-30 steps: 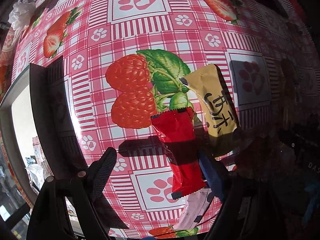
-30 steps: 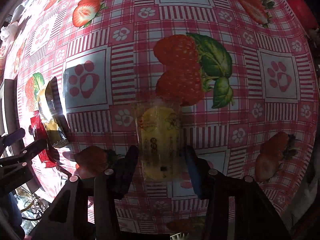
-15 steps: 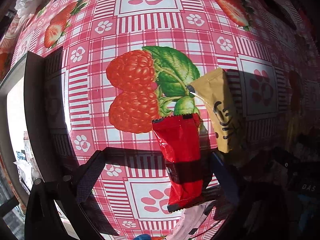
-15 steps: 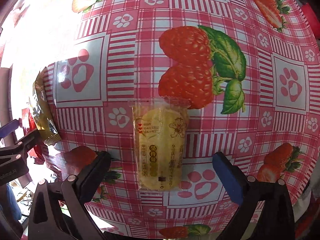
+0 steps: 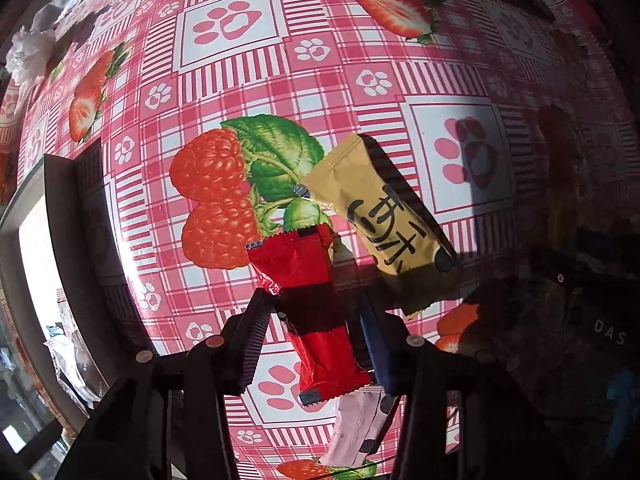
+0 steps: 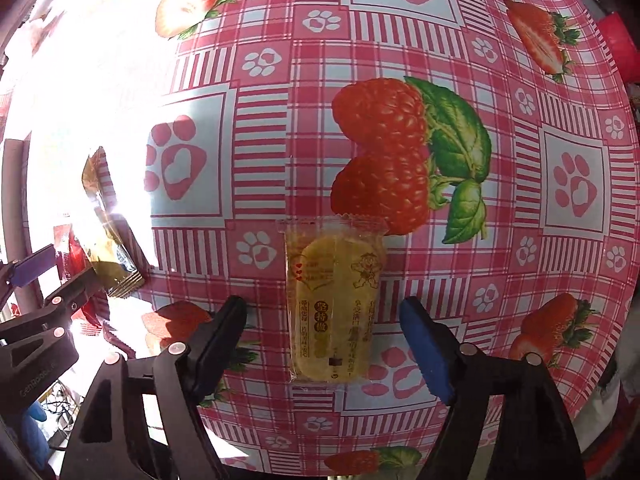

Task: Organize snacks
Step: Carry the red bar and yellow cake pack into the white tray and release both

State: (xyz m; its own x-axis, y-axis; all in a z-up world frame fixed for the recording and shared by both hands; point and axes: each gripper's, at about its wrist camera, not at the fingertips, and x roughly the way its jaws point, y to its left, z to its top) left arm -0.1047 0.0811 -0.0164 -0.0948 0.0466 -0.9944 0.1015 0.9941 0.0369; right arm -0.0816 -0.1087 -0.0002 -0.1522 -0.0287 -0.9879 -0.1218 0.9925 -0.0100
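I see my left gripper (image 5: 310,328) closing on the red snack packet (image 5: 316,312); both fingers touch its sides. A yellow packet (image 5: 376,216) lies just beside it, a pink packet (image 5: 358,428) underneath. My right gripper (image 6: 324,344) is closing, released, the clear cracker packet (image 6: 334,304) between its fingers, untouched. Around the cracker packet the tablecloth (image 6: 500,240) lies bare. Near the red packet the table edge (image 5: 64,240) drops away. Strong sunlight glares across the checked cloth.
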